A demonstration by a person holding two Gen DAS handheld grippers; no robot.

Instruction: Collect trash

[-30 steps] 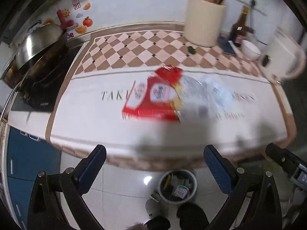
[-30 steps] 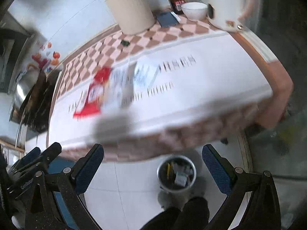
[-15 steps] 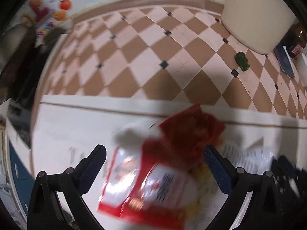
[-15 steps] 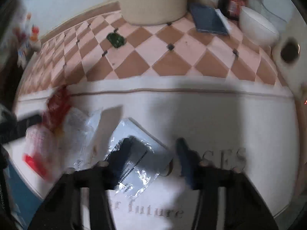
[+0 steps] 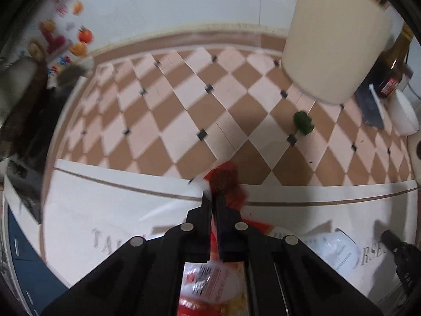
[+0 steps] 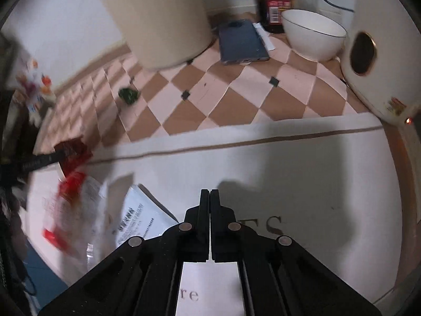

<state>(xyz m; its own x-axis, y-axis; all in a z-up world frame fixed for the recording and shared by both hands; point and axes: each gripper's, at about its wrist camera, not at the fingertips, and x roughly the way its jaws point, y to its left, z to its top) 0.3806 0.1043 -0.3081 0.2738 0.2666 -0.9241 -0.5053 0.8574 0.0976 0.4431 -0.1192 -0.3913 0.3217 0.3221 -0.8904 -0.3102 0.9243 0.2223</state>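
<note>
The left gripper (image 5: 213, 197) is clamped on the red snack wrapper (image 5: 210, 287), whose long axis runs away from the camera along the fingers, over the white counter (image 5: 105, 210). The right gripper (image 6: 210, 197) has its fingers together, holding nothing visible, beside the clear plastic bag (image 6: 139, 218).

The white front strip of the bench (image 6: 302, 173) lies open to the right of the clear plastic wrapper (image 6: 139, 218), with bare surface up to the checkered band. Along the back wall the cream utensil holder (image 6: 158, 18), phone (image 6: 242, 42), sauce bottle (image 6: 273, 2), white bowl (image 6: 313, 34) and white appliance (image 6: 379, 60) crowd the far right corner. On the checkered area only a small green scrap (image 5: 304, 123) interrupts the way, and a dark stove with a pan (image 5: 23, 105) blocks the left end.
</note>
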